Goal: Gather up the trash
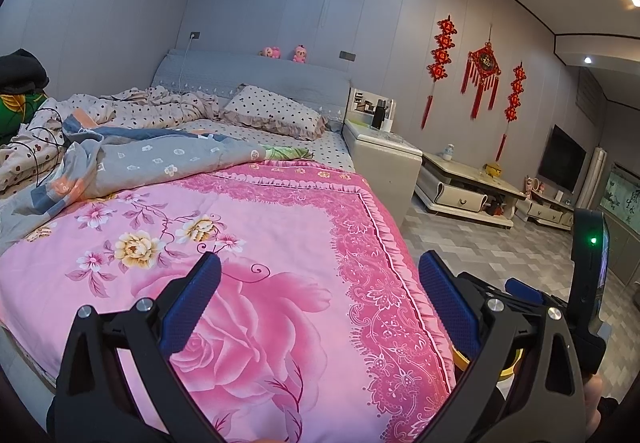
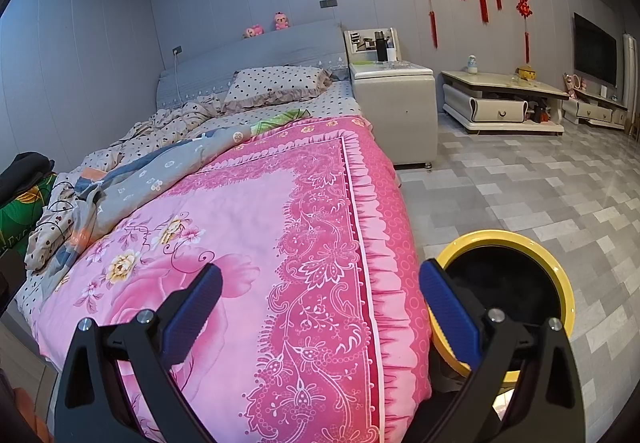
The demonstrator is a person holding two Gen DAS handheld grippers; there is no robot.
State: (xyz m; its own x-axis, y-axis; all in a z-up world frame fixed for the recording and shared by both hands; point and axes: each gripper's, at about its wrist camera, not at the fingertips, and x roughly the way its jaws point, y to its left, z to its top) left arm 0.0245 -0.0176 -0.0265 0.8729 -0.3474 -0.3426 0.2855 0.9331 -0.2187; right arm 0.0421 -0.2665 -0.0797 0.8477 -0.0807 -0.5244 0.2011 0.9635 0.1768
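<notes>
Both wrist views hang low over the bed's foot, facing the headboard (image 1: 248,77), sharing the pink quilt (image 2: 248,227)

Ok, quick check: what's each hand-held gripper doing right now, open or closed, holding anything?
Left hand-held gripper: open, holding nothing, above the pink quilt.
Right hand-held gripper: open, holding nothing.

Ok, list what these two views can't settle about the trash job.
- Yellow-rimmed bin: right wrist view, inside is dark and the right claw covers its near edge; contents unreadable.
- Same bin, left wrist view: only a yellow sliver shows behind the left claw.
- Nightstand top items: too small to tell trash from belongings.
- Floor beyond the bed: hidden by bedding.
</notes>
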